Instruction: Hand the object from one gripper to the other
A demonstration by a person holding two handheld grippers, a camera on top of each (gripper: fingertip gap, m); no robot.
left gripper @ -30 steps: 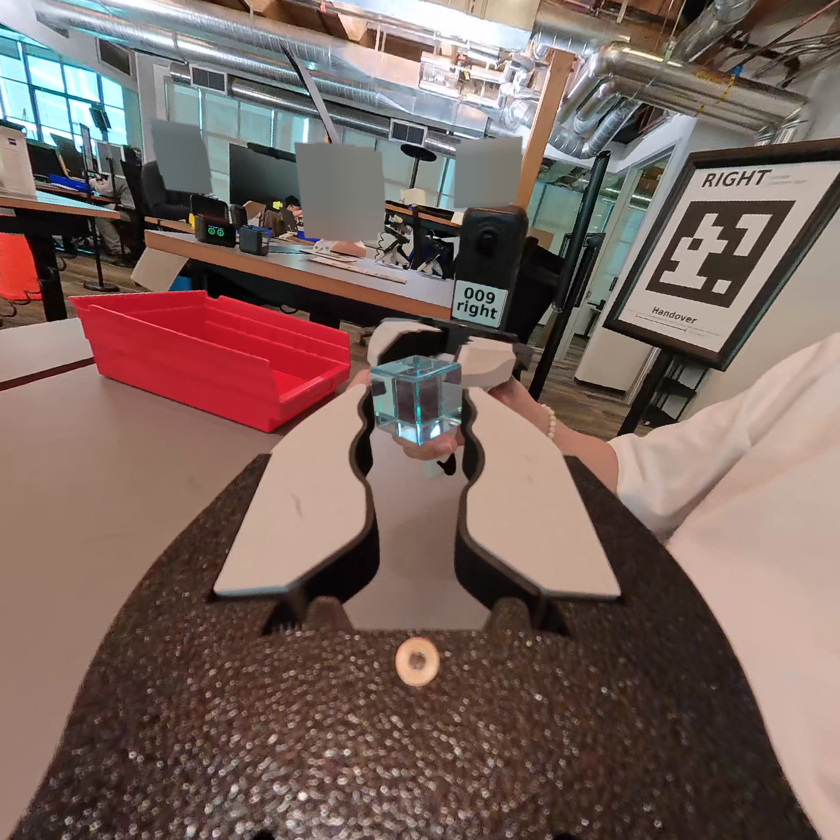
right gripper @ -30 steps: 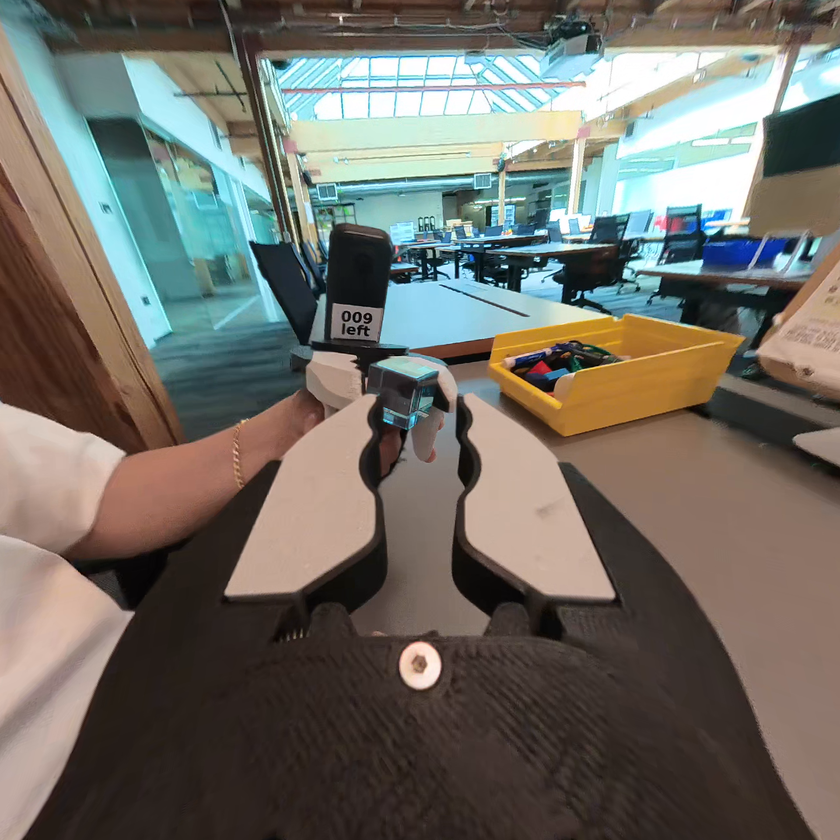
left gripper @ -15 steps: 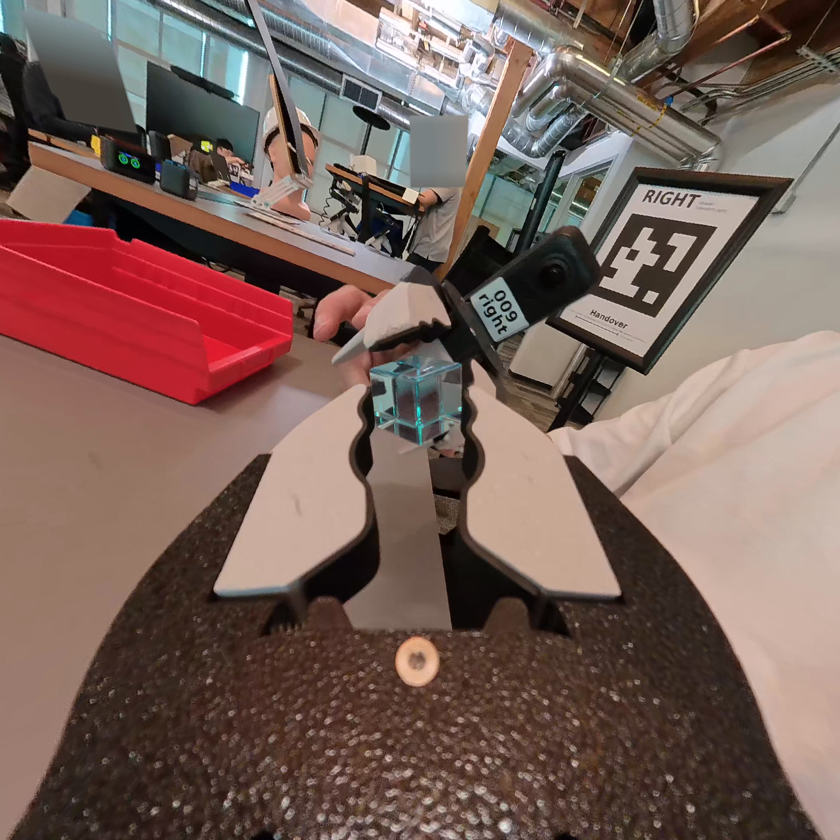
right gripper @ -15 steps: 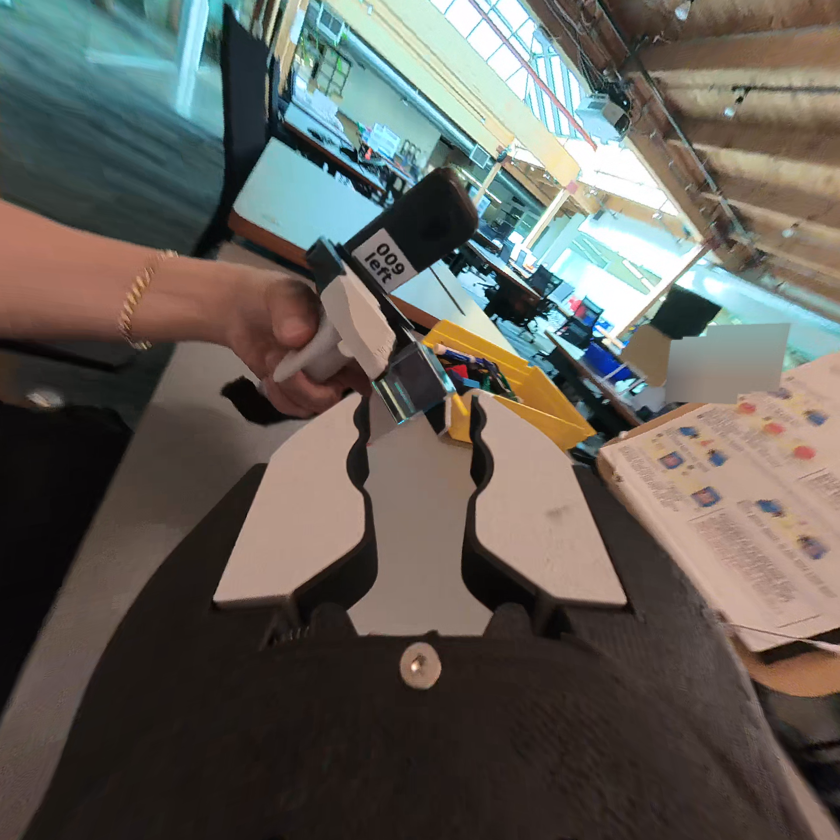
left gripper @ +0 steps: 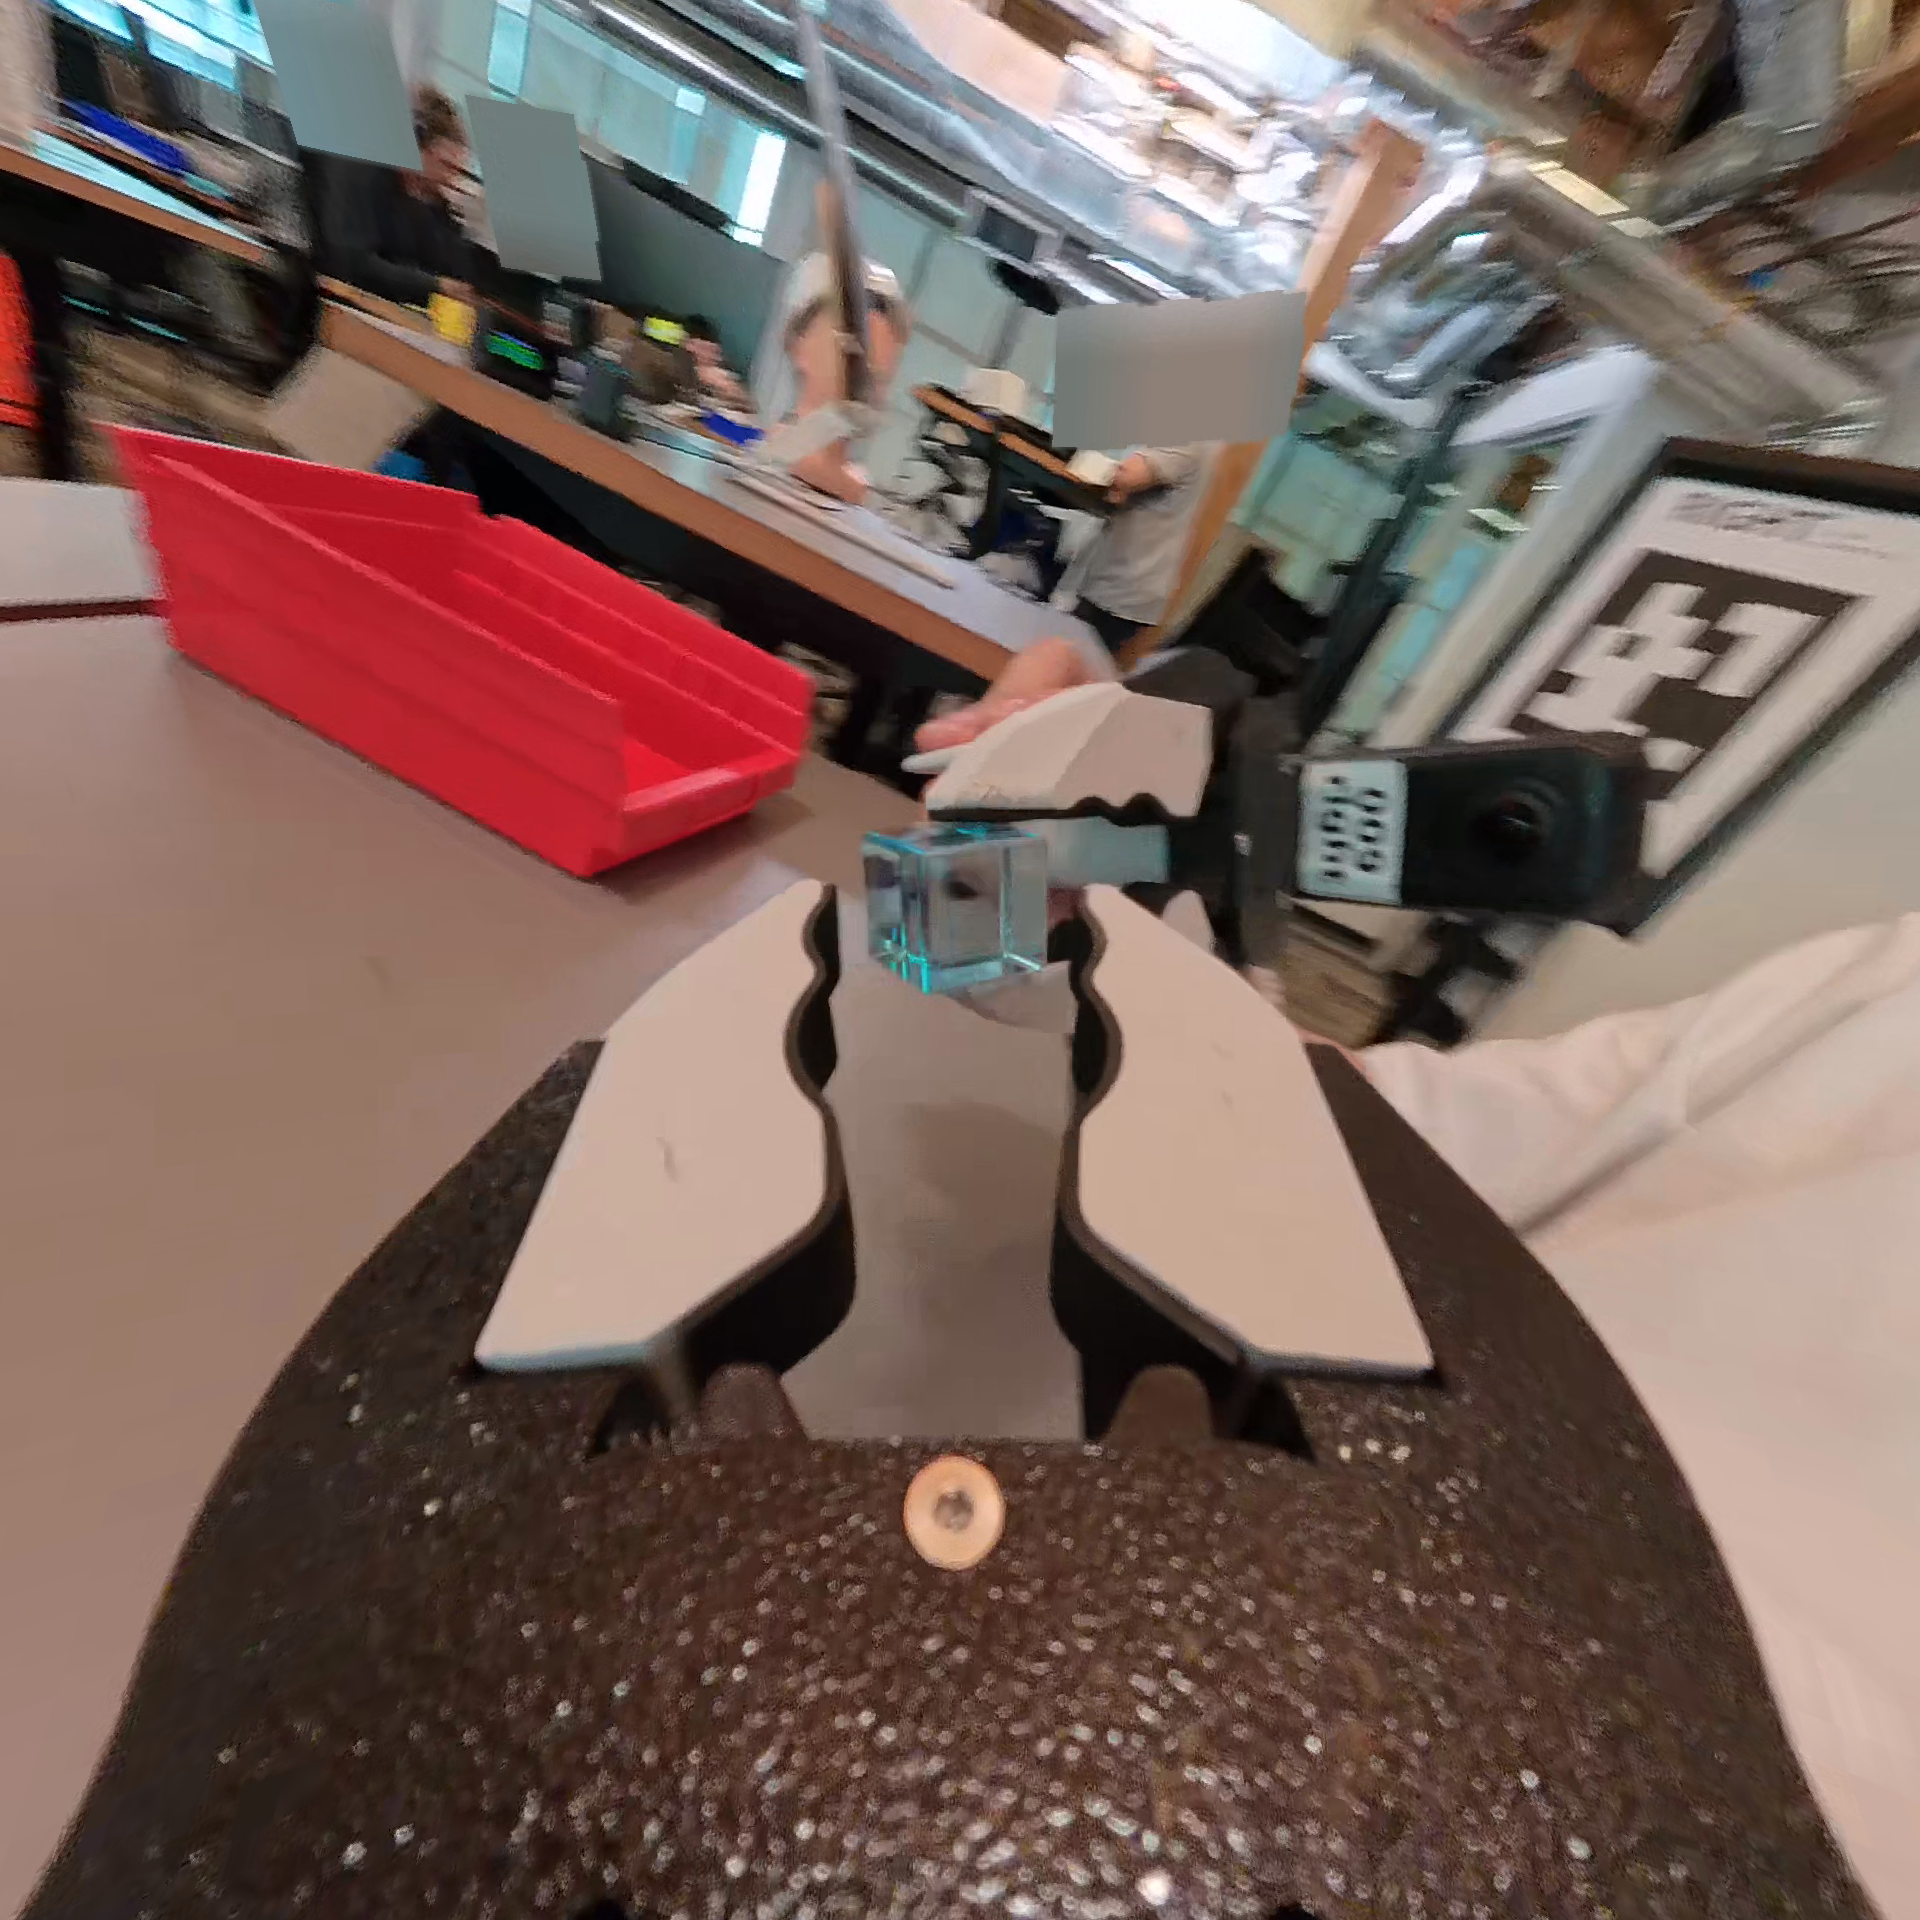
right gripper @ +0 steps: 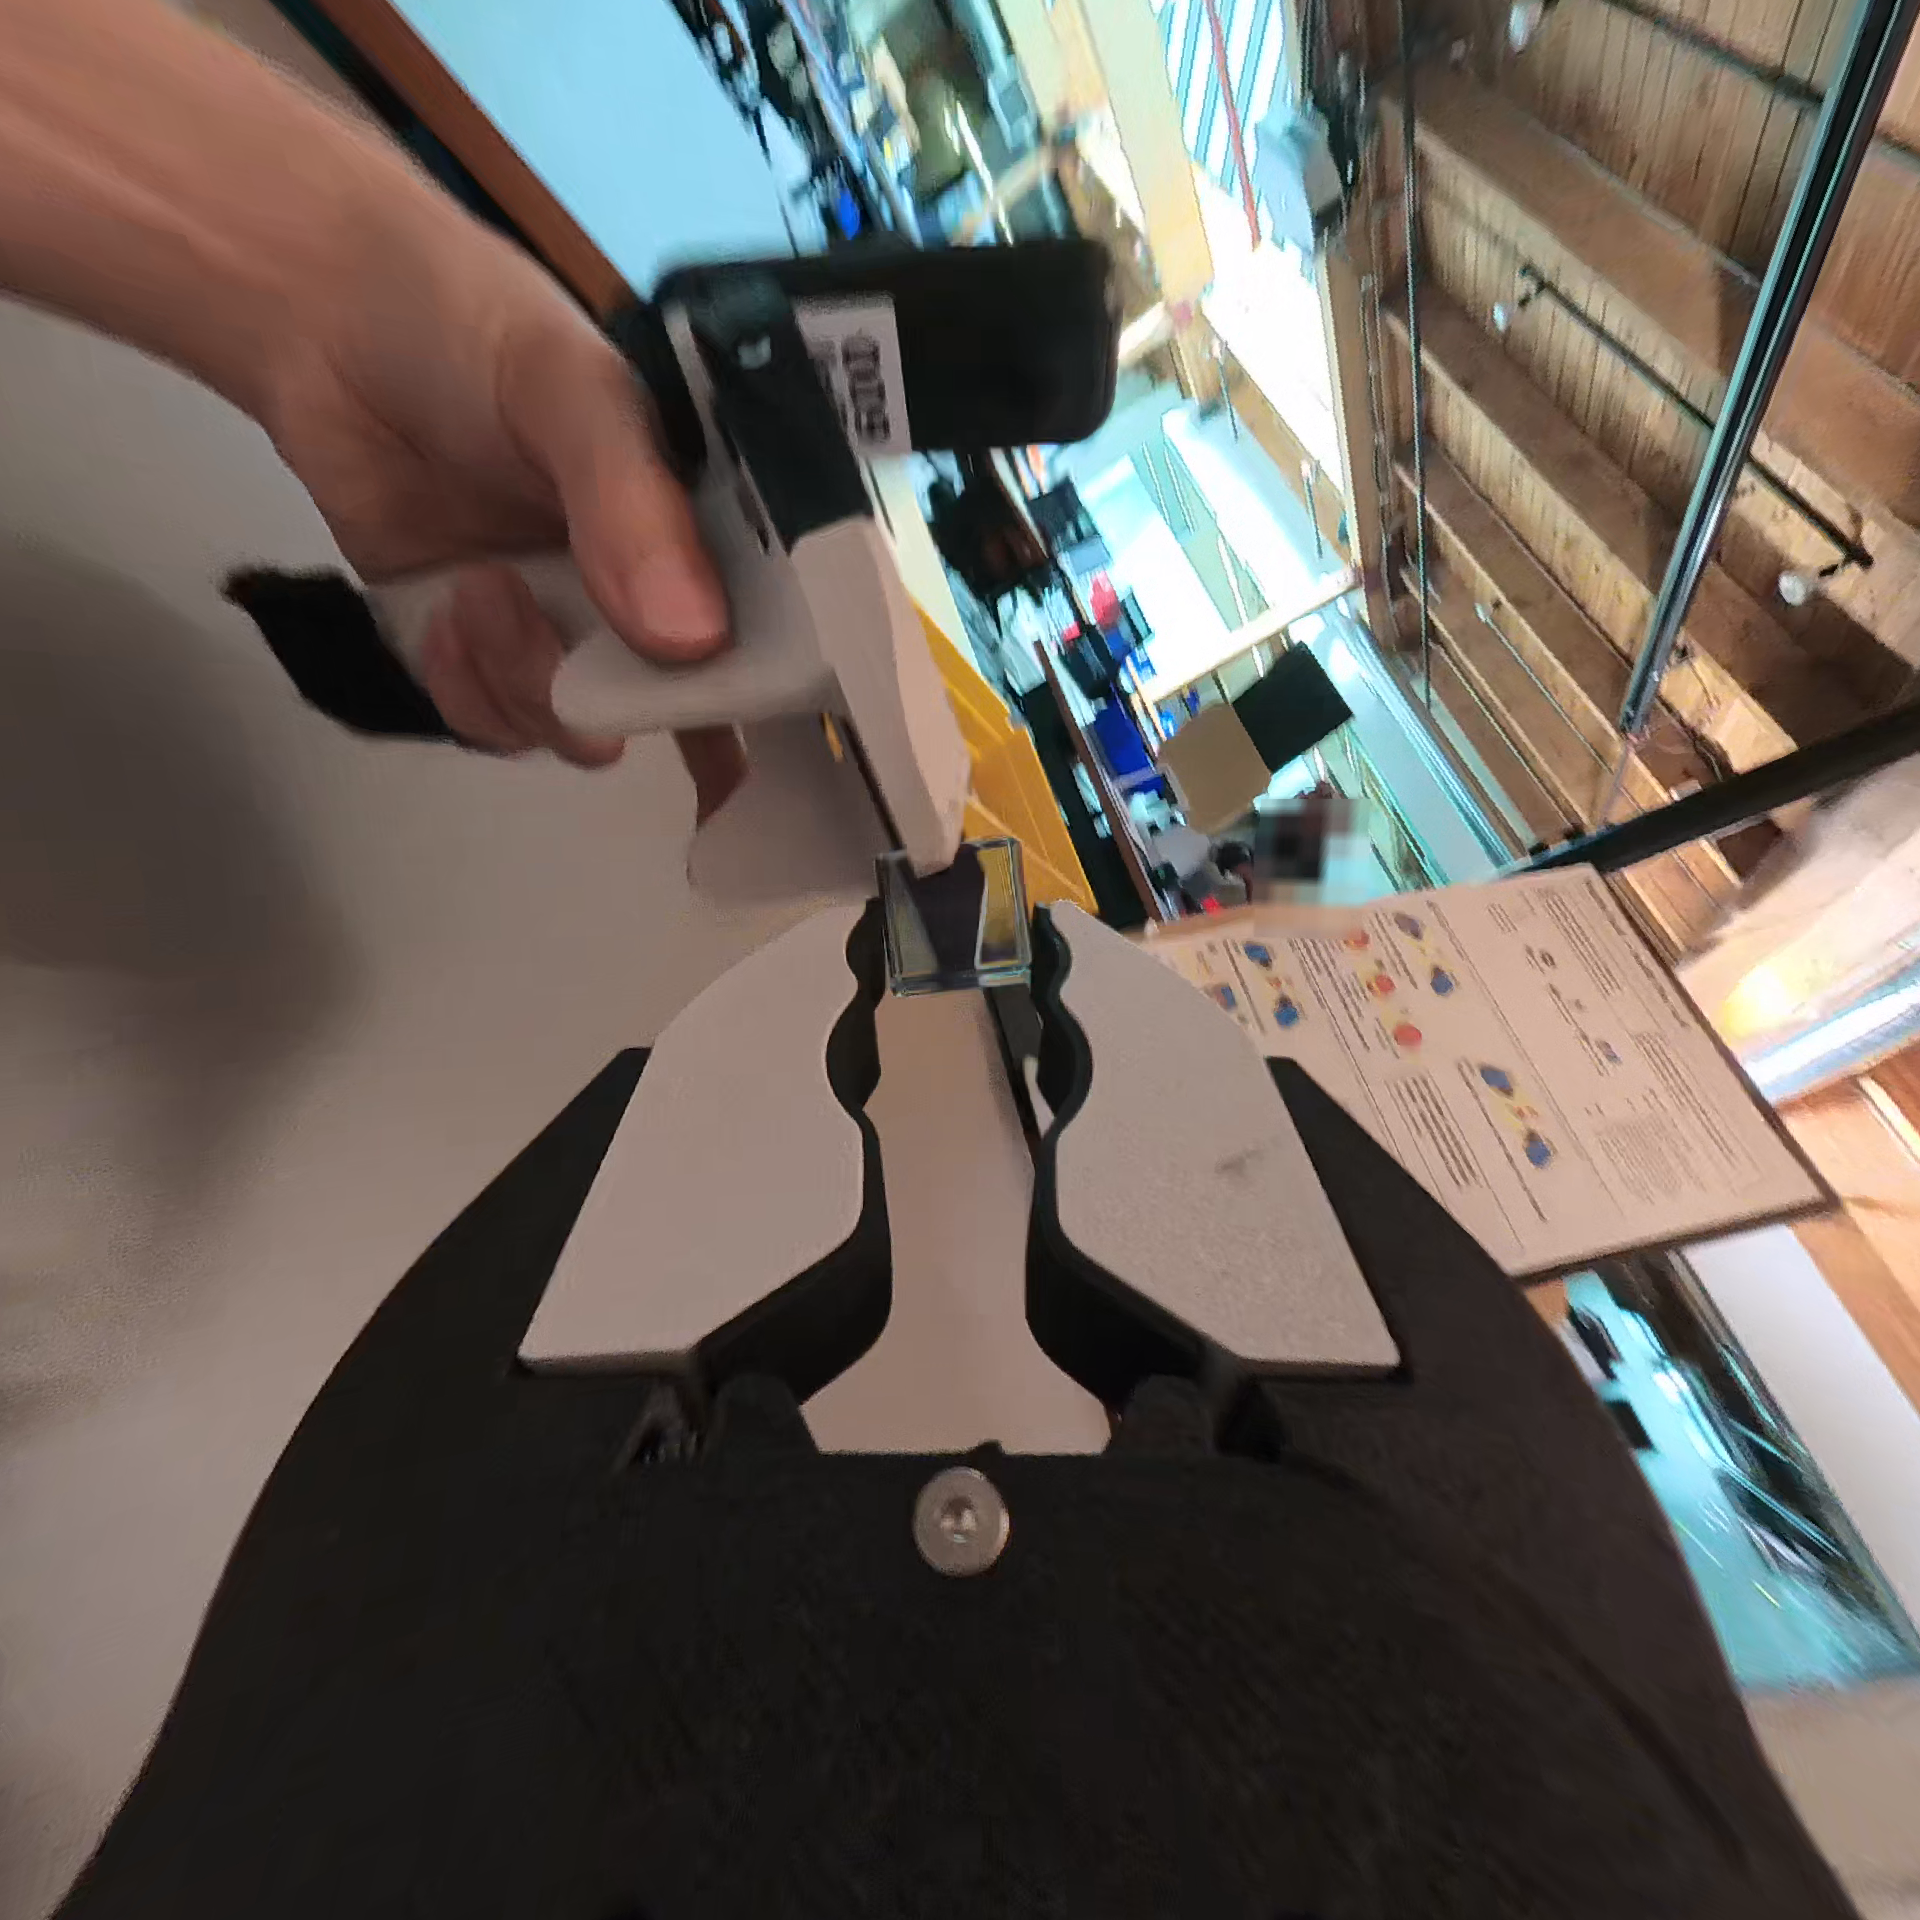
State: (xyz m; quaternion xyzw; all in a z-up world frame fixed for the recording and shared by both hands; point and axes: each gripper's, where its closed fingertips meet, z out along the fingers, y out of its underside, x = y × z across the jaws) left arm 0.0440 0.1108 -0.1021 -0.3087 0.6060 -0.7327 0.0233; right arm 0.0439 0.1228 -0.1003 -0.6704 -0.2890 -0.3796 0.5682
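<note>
Plainly, the exchange is at its two-handed point. The clear cube (left gripper: 956, 904) hangs in the air above the desk (left gripper: 260, 987), off its surface, on the near side of the red bin (left gripper: 436, 665) that sits further back toward the desk's far edge. The right gripper (right gripper: 954, 935) is rolled onto its side, and in its own view its jaws are drawn in narrow with a pad against each side of the cube, so I judge it to have a hold. The left gripper (left gripper: 951, 914) has its jaws almost as narrow about the same cube, on the other pair of faces. A sliver of gap seems to show at each pad in the left wrist view, yet from the right wrist view one left fingertip looks to rest on the cube's upper corner, so I cannot tell whether it grips or has let go.

To do this step well, the right should keep steady pressure and hold its position while the left opens. The left jaws should part cleanly, wide enough that neither pad drags a face. That gripper should then back straight out along its own fingers rather than sideways, since a sideways pull could twist the cube. The cube looks smooth, hard and slippery and sits only at the pad tips, so a jolt could shoot it out. Both views are blurred, which suggests motion. Slowing down before the release would be prudent.
</note>
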